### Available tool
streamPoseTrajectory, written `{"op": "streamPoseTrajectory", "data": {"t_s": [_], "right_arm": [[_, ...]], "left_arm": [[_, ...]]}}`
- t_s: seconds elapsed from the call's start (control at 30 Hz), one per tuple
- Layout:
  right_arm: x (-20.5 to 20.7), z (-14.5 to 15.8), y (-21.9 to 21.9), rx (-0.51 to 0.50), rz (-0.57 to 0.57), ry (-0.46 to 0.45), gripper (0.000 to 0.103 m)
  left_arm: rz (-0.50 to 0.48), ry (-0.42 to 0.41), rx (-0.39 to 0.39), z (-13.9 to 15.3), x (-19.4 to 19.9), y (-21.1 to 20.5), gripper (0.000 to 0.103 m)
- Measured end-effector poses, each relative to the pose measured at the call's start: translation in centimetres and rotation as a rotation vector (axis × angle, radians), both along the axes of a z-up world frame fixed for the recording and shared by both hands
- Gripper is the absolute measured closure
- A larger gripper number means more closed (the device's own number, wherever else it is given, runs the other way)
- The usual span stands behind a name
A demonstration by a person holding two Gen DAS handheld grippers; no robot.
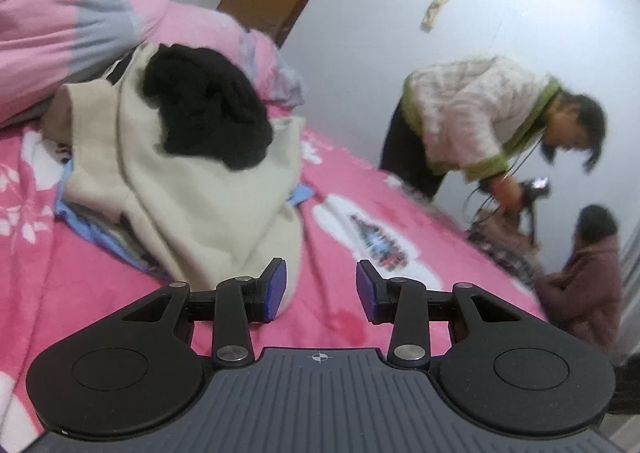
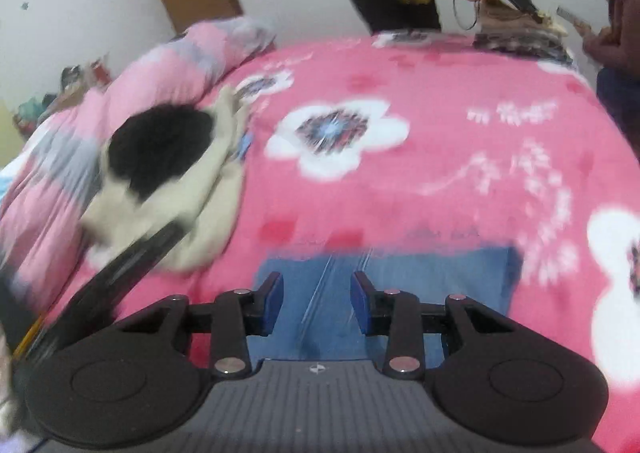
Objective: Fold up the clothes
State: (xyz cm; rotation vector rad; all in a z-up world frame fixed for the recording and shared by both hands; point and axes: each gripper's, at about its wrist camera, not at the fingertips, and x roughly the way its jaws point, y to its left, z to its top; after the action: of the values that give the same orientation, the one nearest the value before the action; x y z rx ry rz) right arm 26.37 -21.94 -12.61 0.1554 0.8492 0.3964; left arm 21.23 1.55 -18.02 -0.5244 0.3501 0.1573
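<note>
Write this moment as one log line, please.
left gripper: open, empty | right gripper: open above blue cloth | clothes pile: unfolded

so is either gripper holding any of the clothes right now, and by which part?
Neither. The left gripper is open over the pink bedspread, beside the cream garment. The right gripper is open above the blue garment.
</note>
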Motion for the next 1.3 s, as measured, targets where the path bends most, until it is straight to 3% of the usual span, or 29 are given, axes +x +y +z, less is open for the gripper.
{"op": "streamPoseTrajectory", "data": {"t_s": [0.07, 0.1, 0.13, 0.43, 0.57, 0.67, 0.8, 0.87, 0.93, 0.97, 1.13, 1.23, 1.3], "right_arm": [[2.9, -4.9, 0.0, -0.045, -0.014, 0.163, 0.065], [3.1, -6.5, 0.0, -0.068, -0.003, 0.175, 0.065], [2.0, -6.8, 0.1, -0.085, 0.023, 0.104, 0.065], [-6.2, -4.9, -0.6, -0.193, 0.091, 0.038, 0.062], [-8.7, -3.3, -1.2, -0.212, 0.093, 0.040, 0.061], [-8.6, -0.9, -2.0, -0.138, 0.081, 0.058, 0.061], [-4.9, 1.8, -1.8, -0.087, 0.039, -0.074, 0.055], [-0.3, -0.2, -1.5, -0.006, 0.039, 0.040, 0.053], [4.2, -5.5, -1.1, 0.064, 0.059, 0.256, 0.051], [5.3, -7.2, -1.2, 0.089, 0.079, 0.304, 0.051], [4.5, -7.7, -2.8, 0.143, 0.091, 0.258, 0.063], [2.7, -7.8, -2.8, 0.149, 0.043, 0.200, 0.063], [0.2, -7.7, -2.5, 0.129, 0.009, 0.107, 0.063]], "left_arm": [[-0.009, 0.060, -0.021, -0.7, 1.0, 0.1, 0.065], [-0.010, 0.069, -0.028, -0.9, 1.1, 0.1, 0.065], [-0.012, 0.078, -0.034, -1.0, 1.3, 0.1, 0.065], [-0.049, 0.078, 0.022, -0.2, 0.8, -0.3, 0.064], [-0.052, 0.092, -0.009, -0.4, 0.7, -0.1, 0.064], [-0.055, 0.093, -0.027, -0.4, 0.9, 0.0, 0.064], [-0.088, 0.102, -0.014, -0.5, 1.2, -0.6, 0.064], [-0.103, 0.107, -0.008, -0.6, 1.4, -0.9, 0.064], [-0.106, 0.113, 0.004, -0.9, 1.6, -1.1, 0.064], [-0.104, 0.125, 0.018, -1.3, 1.9, -1.3, 0.064], [-0.097, 0.241, -0.012, -2.9, 3.6, -1.1, 0.064], [-0.101, 0.223, -0.011, -2.6, 2.7, -1.0, 0.063], [-0.095, 0.205, -0.010, -2.1, 1.9, -0.8, 0.063]]}}
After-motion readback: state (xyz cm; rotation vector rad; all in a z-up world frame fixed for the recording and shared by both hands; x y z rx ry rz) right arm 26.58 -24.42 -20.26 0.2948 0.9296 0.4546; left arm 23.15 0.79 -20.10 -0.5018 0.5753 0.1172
